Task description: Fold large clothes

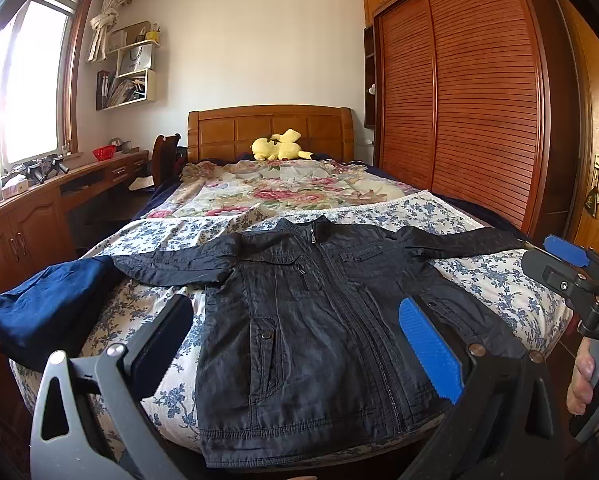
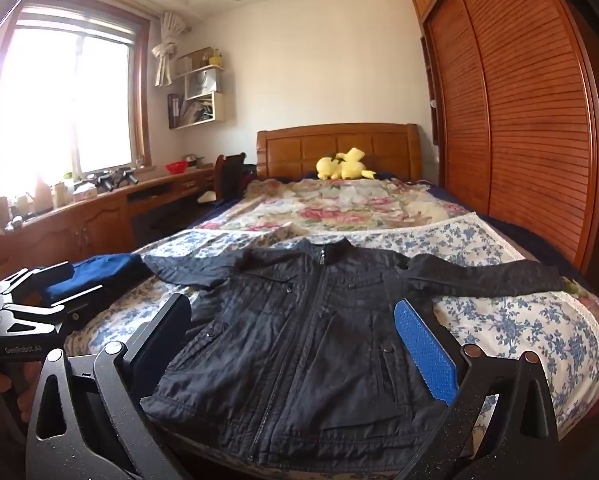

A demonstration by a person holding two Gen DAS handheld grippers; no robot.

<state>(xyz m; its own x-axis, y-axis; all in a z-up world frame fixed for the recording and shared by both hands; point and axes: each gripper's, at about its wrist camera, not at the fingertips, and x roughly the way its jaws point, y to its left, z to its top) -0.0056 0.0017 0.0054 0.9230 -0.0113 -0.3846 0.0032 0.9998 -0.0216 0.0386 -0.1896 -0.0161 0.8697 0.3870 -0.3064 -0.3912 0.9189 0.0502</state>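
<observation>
Daylight pours through the window [image 2: 59,100] at far left, above a wooden desk [image 1: 39,204] that runs along that wall. Next along, at the left edge of the bed [image 1: 511,280], sits a folded dark blue garment [image 1: 47,308], its near side touching the tip of the jacket's left-hand sleeve. The left gripper [image 1: 295,344] hovers over the foot of the bed with its jaws spread wide and nothing between them, one black finger and one blue-padded finger framing the jacket's lower half.

The black jacket [image 1: 311,320] lies flat and face up on the blue-flowered sheet [image 2: 519,320], collar toward the headboard [image 1: 271,132], hem at the near edge of the mattress. Its front zip is closed to the collar, the fabric is faintly wrinkled, and chest and hip pockets with snaps show on both sides. Both sleeves stretch outward, the left-hand one bent slightly, the right-hand one straight toward the wardrobe.

The right gripper [image 2: 295,344] hangs likewise agape and empty above the jacket. A yellow plush toy [image 2: 345,165] rests by the headboard. Slatted wardrobe doors [image 1: 459,92] fill the right wall.
</observation>
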